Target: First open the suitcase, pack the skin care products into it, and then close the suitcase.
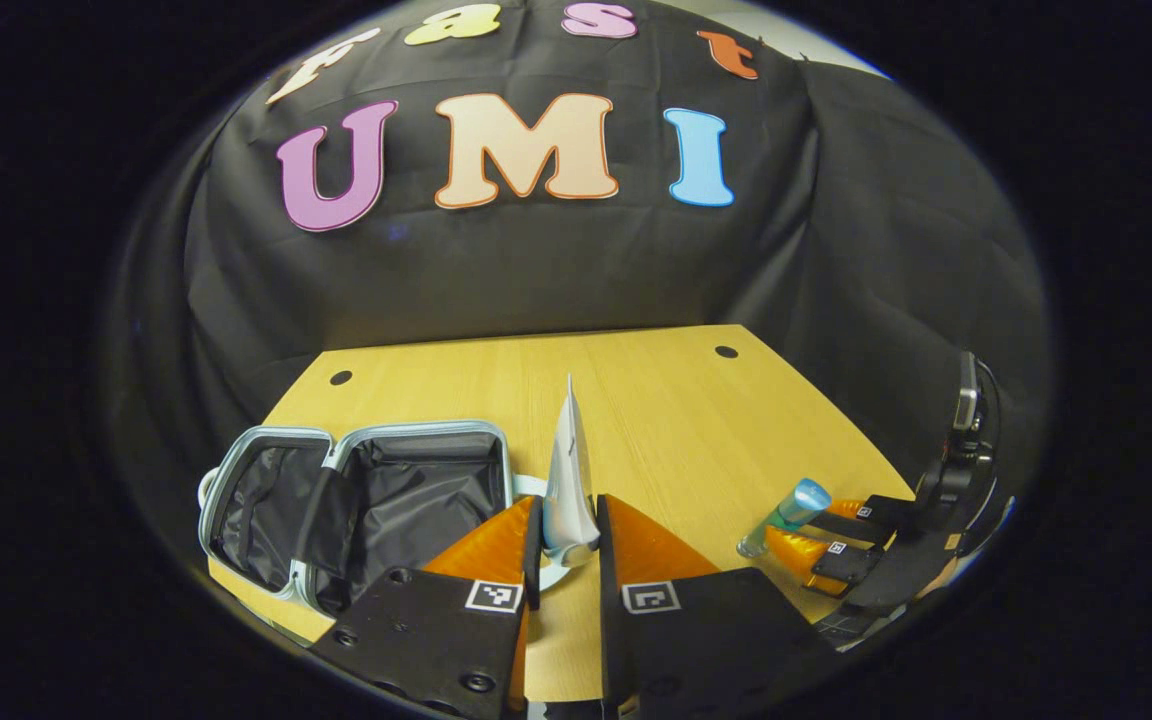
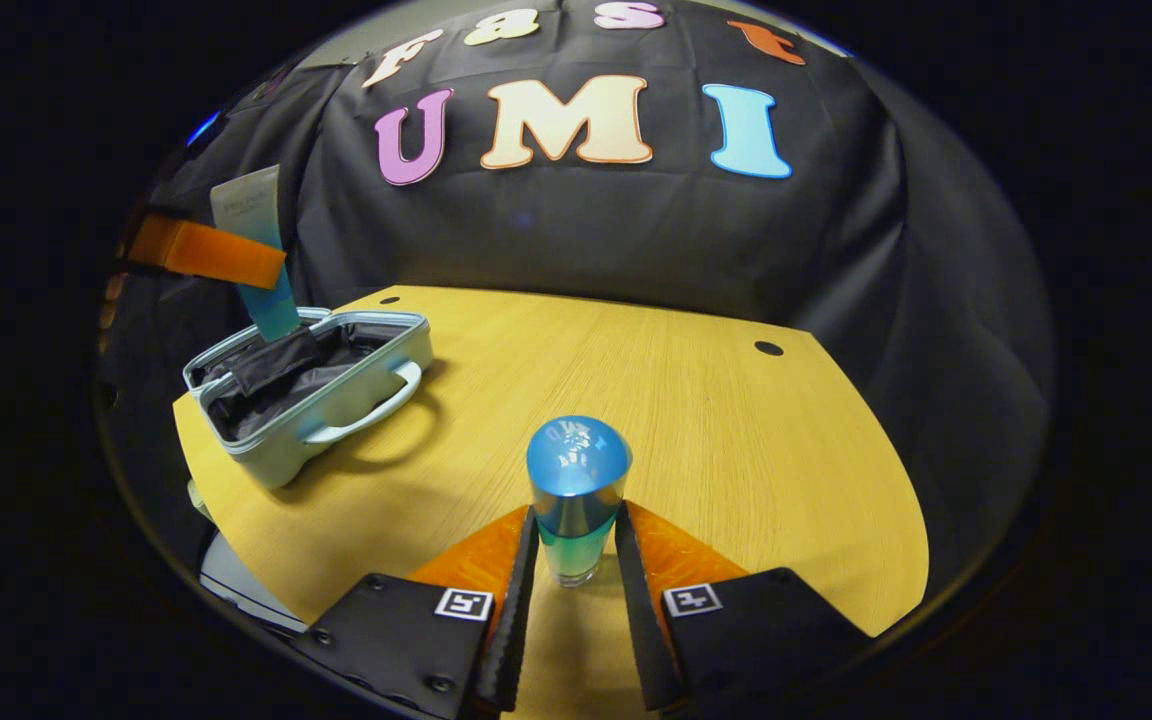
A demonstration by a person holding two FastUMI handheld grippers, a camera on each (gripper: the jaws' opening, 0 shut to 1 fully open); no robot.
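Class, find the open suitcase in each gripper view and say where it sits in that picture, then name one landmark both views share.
Left gripper view: the open suitcase lies at lower left, beside the left gripper, which grips a tube.
Right gripper view: it lies at mid left on the table's near-left corner, handle facing right.
Shared landmark: the wooden table.

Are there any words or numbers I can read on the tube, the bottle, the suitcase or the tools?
Tube: faint print near its top, too small and blurred to read.
Bottle: no words seen, just shine on the cap.
Suitcase: no words seen.
Left tool and right tool: square markers, patterns only, no words.
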